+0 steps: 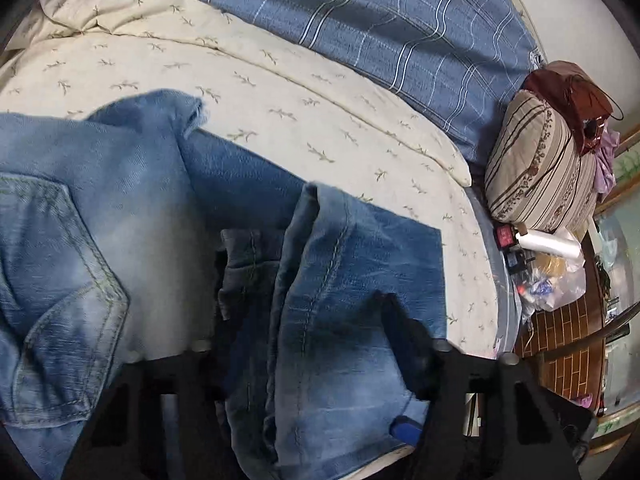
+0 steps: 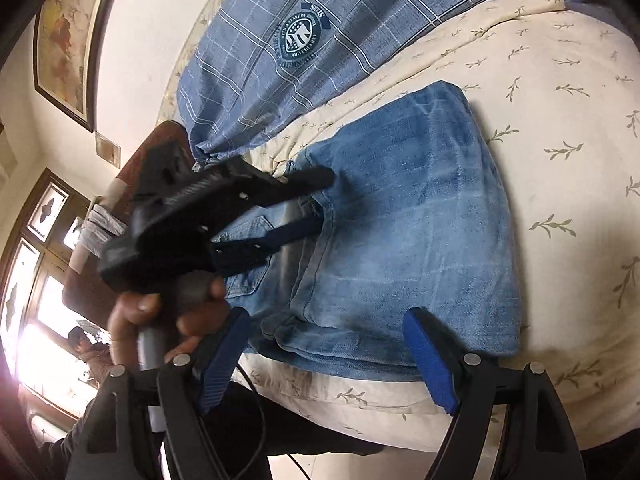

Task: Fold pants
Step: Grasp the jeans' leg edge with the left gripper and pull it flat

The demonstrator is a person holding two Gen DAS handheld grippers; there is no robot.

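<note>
Cream leaf-print bedding (image 2: pixel 560 240) carries your folded jeans (image 2: pixel 420 220), where your left gripper (image 2: pixel 316 200) pinches a denim fold while your right gripper (image 2: pixel 328 356) hovers spread at their near edge.

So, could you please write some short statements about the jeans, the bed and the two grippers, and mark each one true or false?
1. The faded blue denim jeans lie on a cream bedsheet with a leaf print. True.
2. The left gripper is closed on a layer of the denim. True; the right wrist view shows one finger above the fabric and one below.
3. The right gripper is shut on the jeans. False; its blue-padded fingers stand wide apart and hold nothing.
4. The blanket beyond the jeans is plain red. False; it is a blue checked blanket with a round emblem.
5. A striped pillow lies at the bed's edge. True.
</note>
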